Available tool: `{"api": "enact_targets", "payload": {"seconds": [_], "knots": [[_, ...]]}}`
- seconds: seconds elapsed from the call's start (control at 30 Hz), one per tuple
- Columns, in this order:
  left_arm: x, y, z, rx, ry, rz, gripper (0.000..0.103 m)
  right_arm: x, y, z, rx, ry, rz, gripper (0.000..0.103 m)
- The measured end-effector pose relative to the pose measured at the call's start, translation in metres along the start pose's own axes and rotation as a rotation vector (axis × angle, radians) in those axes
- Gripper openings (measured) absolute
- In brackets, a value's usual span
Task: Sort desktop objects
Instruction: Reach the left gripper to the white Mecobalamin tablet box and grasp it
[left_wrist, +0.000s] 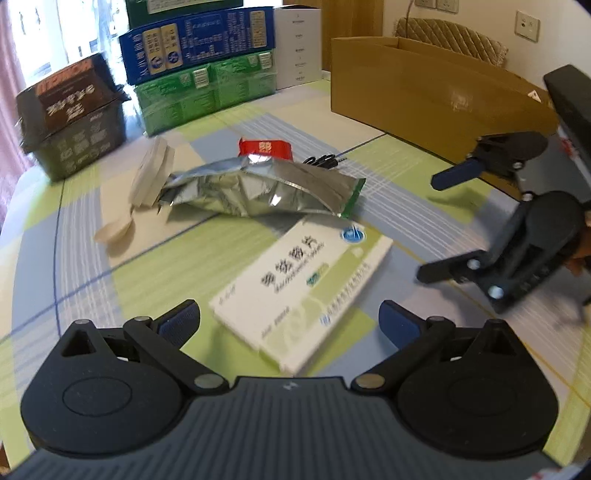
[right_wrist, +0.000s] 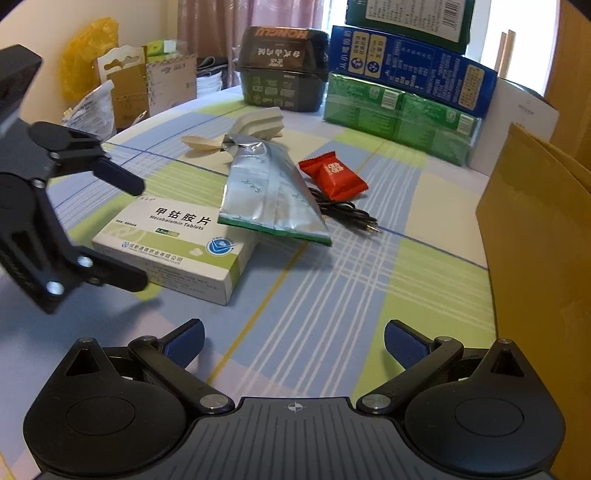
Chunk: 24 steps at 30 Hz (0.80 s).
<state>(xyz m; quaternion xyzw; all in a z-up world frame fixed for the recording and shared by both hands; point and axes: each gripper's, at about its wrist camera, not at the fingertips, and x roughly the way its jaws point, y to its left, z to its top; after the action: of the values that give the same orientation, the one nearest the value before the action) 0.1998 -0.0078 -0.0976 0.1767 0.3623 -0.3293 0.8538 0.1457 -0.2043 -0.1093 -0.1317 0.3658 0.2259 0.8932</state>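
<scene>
A white and green medicine box (left_wrist: 303, 288) (right_wrist: 173, 243) lies on the checked tablecloth. A crumpled silver foil pouch (left_wrist: 258, 188) (right_wrist: 269, 195) rests partly on its far end. A red candy wrapper (left_wrist: 266, 147) (right_wrist: 332, 177), a black cable (left_wrist: 325, 160) (right_wrist: 347, 214) and a white plastic spoon (left_wrist: 114, 230) (right_wrist: 203, 142) lie beyond. My left gripper (left_wrist: 290, 325) (right_wrist: 142, 234) is open, its fingers on either side of the medicine box's near end. My right gripper (right_wrist: 293, 347) (left_wrist: 430, 225) is open and empty, to the right of the box.
An open cardboard box (left_wrist: 424, 92) (right_wrist: 543, 240) stands at the right. Stacked green and blue cartons (left_wrist: 199, 66) (right_wrist: 402, 85) and a dark tub (left_wrist: 70, 114) (right_wrist: 280, 66) stand at the back. A white folded item (left_wrist: 151, 173) lies by the spoon.
</scene>
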Motion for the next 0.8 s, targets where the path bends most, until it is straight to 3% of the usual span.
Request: {"api": "enact_targets", "payload": {"seconds": [0.57,0.8], "knots": [[0.028,-0.005,0.011,0.186,-0.007,0.005,0.101,0.001,-0.001,-0.008,0.007,0.014,0.005,0.101],[0.031,-0.004,0.015,0.158,0.016,-0.014,0.101,0.002,-0.005,-0.006,0.030,0.010,-0.009,0.101]]}}
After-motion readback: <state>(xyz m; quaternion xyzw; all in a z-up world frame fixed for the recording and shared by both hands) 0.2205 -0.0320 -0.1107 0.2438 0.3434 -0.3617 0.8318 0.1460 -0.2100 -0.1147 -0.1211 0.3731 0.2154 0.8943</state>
